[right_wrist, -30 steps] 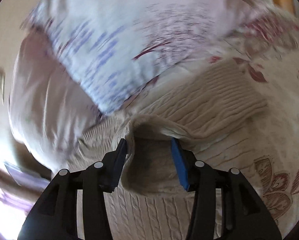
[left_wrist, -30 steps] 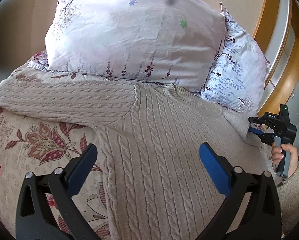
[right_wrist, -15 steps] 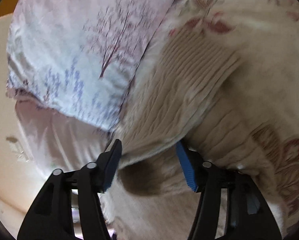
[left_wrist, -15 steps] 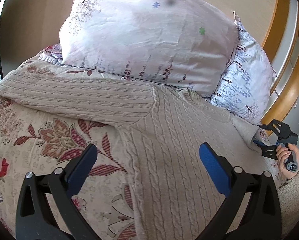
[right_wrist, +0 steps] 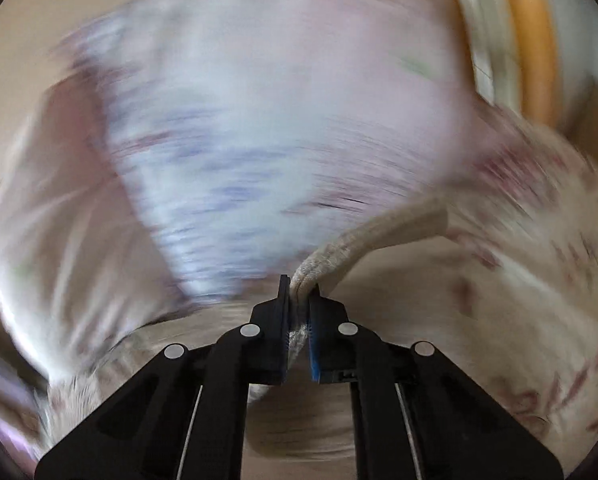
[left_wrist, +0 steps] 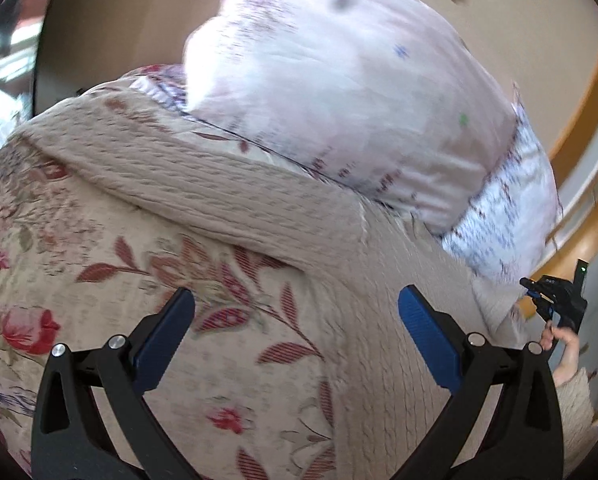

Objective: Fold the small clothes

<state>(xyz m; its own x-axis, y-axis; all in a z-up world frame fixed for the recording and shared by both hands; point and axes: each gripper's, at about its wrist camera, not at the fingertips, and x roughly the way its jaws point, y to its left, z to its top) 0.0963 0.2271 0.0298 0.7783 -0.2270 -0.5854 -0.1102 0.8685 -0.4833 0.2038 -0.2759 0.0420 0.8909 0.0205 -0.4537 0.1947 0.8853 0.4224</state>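
While left claw (left_wrist: 297, 332) gapes over sweater (left_wrist: 379, 300), only right view shows right claw (right_wrist: 299, 300) pinching sleeve (right_wrist: 379, 232).

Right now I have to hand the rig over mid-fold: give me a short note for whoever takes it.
Right gripper: jaws have just closed; shut on a fold of the beige sweater, its sleeve raised off the bed.
Left gripper: open, empty, over the floral bedspread beside the sweater's body.
Sweater lies spread on the bedspread, its other sleeve out flat below the pillows.
Done: one sleeve gripped.
Left: fold both sleeves in, then likely the body.
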